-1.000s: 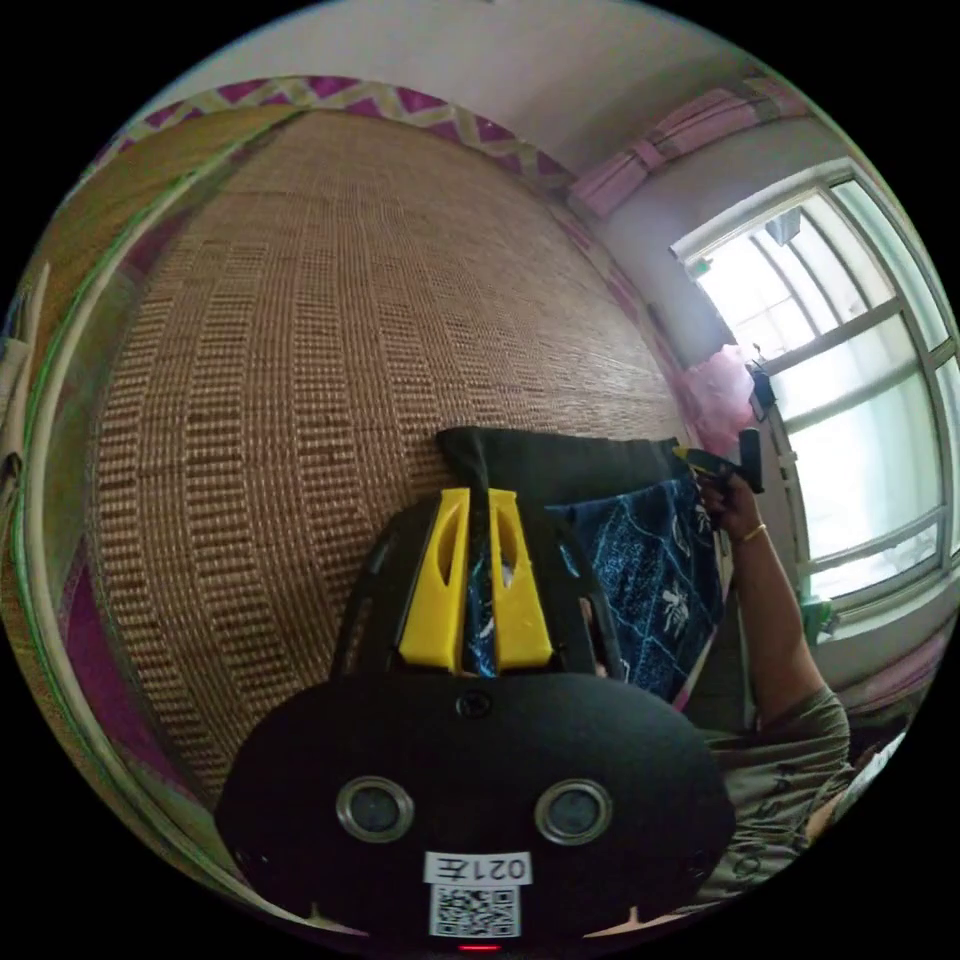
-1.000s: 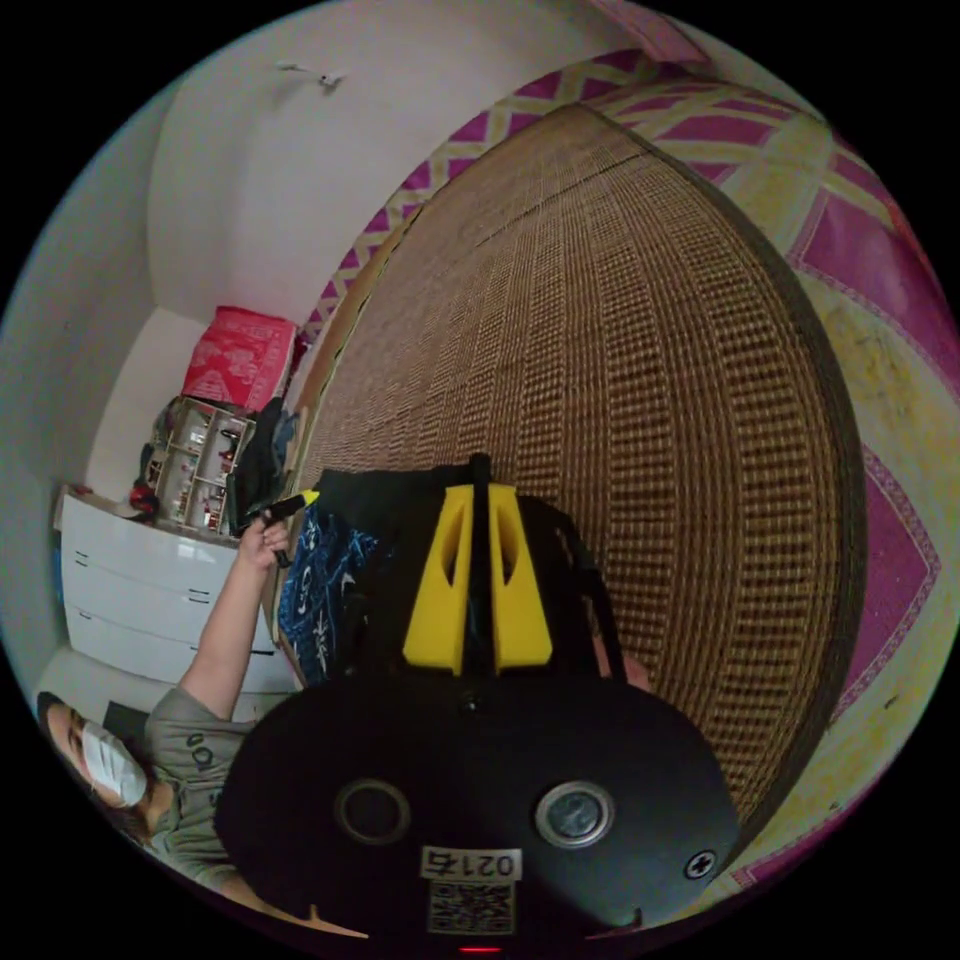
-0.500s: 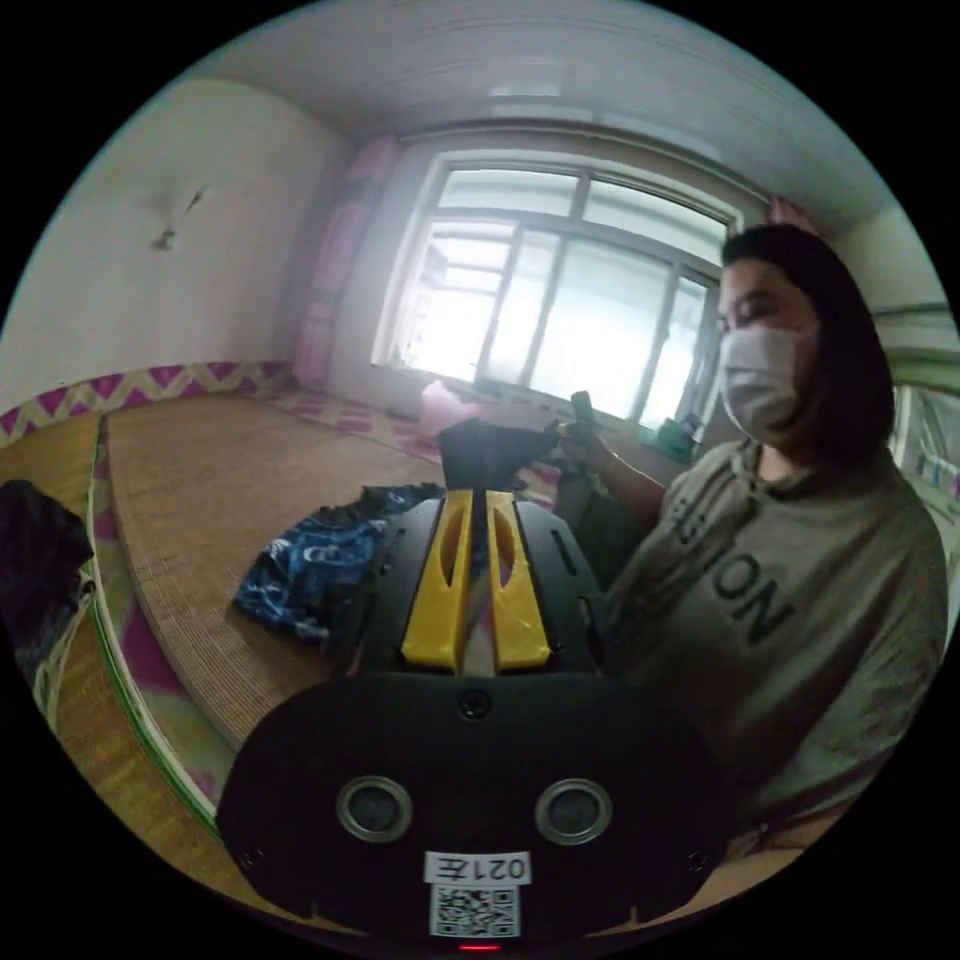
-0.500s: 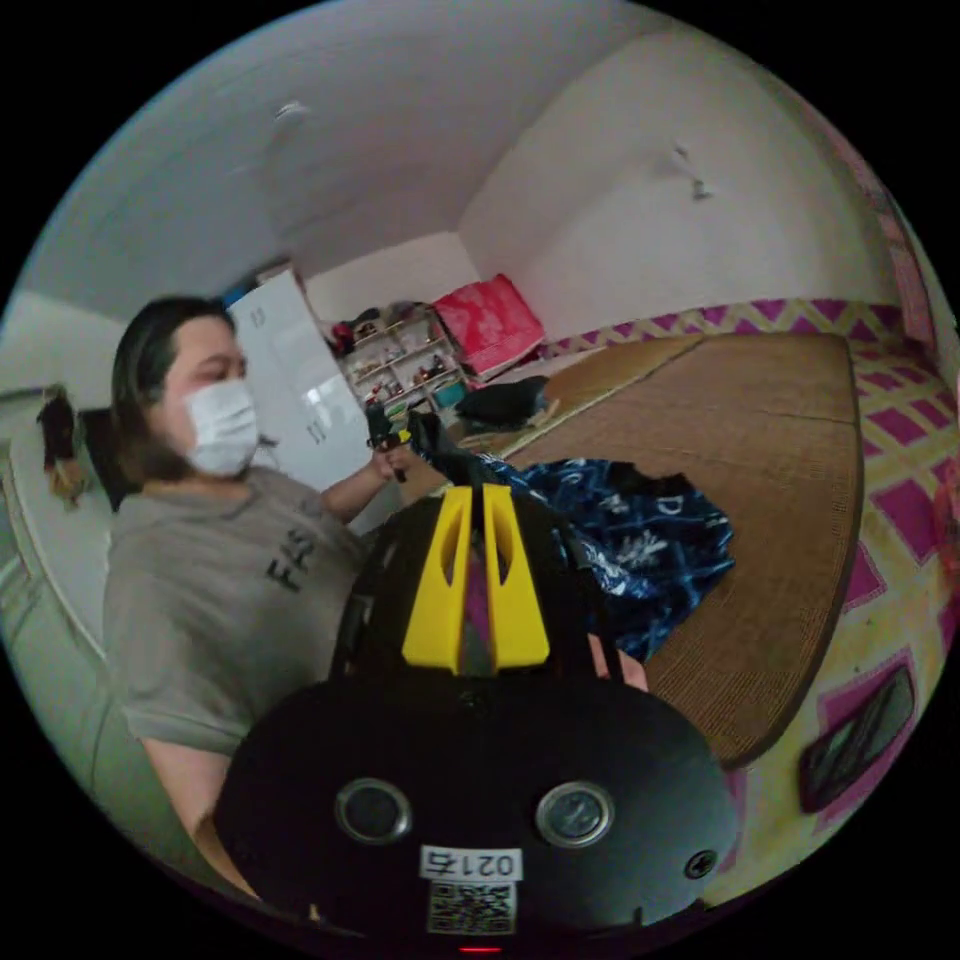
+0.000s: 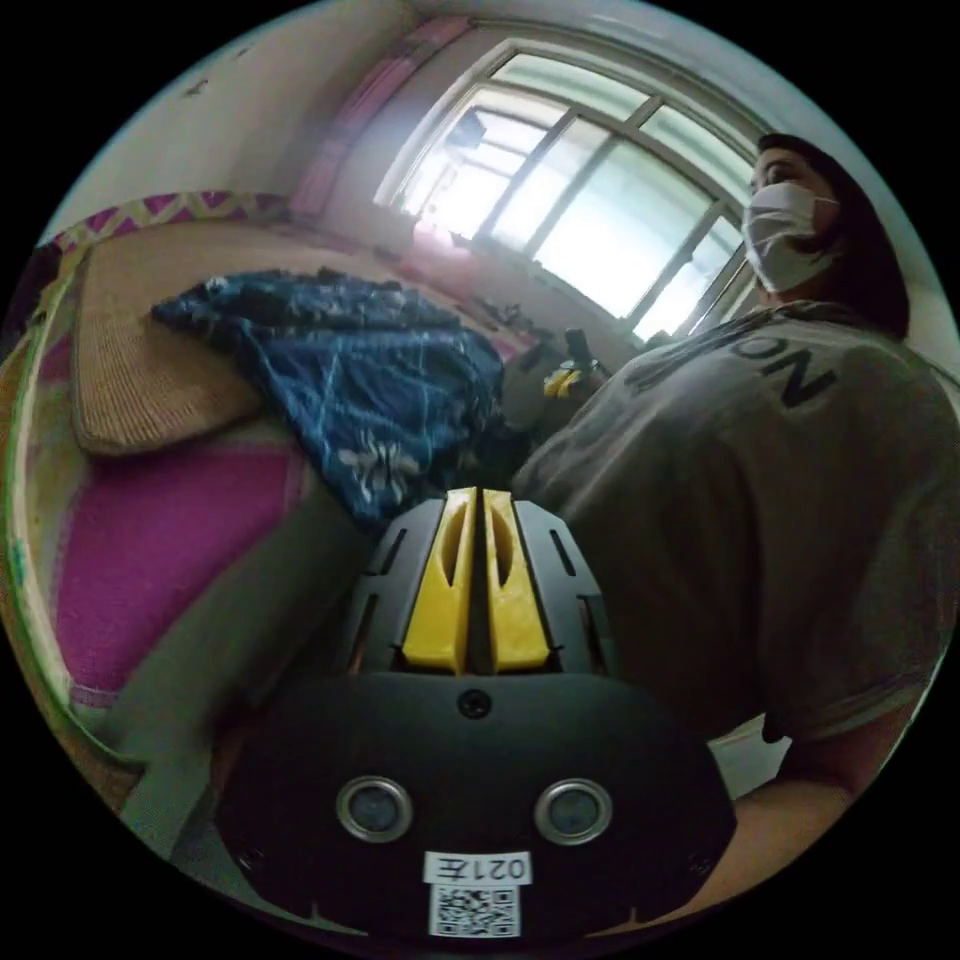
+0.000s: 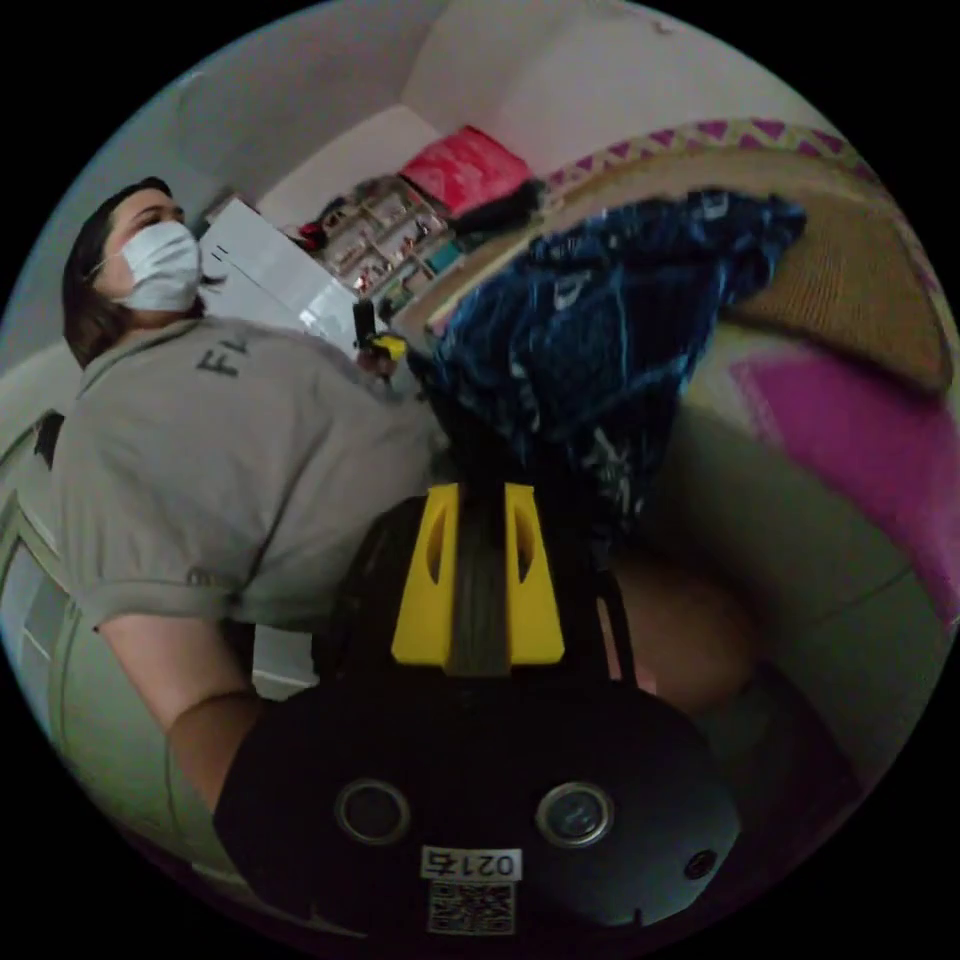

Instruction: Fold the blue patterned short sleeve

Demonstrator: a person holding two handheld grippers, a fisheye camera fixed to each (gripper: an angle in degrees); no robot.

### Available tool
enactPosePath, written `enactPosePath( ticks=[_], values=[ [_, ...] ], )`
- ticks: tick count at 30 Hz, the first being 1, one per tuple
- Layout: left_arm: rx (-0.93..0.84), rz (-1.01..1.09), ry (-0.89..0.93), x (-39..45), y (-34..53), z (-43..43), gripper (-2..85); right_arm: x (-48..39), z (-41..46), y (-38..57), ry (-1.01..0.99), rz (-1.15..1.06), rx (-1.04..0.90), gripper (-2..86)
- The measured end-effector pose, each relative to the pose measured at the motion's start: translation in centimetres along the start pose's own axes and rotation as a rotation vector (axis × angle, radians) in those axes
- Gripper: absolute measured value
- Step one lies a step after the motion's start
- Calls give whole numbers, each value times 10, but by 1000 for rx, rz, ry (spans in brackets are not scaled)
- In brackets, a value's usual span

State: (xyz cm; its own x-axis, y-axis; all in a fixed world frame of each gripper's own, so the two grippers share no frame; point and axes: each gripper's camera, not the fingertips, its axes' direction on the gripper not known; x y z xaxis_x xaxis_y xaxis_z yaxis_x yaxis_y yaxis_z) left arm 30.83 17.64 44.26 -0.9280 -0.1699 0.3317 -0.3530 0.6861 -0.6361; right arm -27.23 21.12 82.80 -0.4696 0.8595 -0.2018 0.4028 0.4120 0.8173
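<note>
A large multi-pane window (image 5: 590, 210) lets in bright daylight, with pink curtains (image 5: 350, 120) beside it. A woven straw mat (image 5: 140, 370) lies over pink patterned bedding (image 5: 170, 540). White drawers (image 6: 265, 280) and cluttered shelves (image 6: 385, 235) stand against pale walls (image 6: 560, 60).

Home bedroom, woven mat (image 5: 140, 370) lying on a pink bedspread (image 5: 170, 560), window (image 5: 560, 200) glowing, cluttered shelves (image 6: 385, 240) standing behind

The person's grey shirt (image 5: 800, 480) carries dark letters: "ON" reads in the left gripper view, and "FL" on the shirt (image 6: 230, 440) in the right gripper view.
</note>
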Motion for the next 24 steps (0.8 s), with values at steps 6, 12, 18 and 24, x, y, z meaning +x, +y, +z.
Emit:
enactPosePath(
  ticks=[6,12,18,24],
  values=[
    [118,-87,-347,-83,-89,-17,62,56,-49,-120,334,48,268,132],
    [16,-239,-448,-234,-176,29,113,197,-33,-251,440,210,77,139],
    [-112,-339,-525,-351,-212,59,127,277,-2,-313,297,265,-126,136],
    [-262,-263,-166,-401,-229,105,83,289,29,-343,288,219,-133,95]
  ],
)
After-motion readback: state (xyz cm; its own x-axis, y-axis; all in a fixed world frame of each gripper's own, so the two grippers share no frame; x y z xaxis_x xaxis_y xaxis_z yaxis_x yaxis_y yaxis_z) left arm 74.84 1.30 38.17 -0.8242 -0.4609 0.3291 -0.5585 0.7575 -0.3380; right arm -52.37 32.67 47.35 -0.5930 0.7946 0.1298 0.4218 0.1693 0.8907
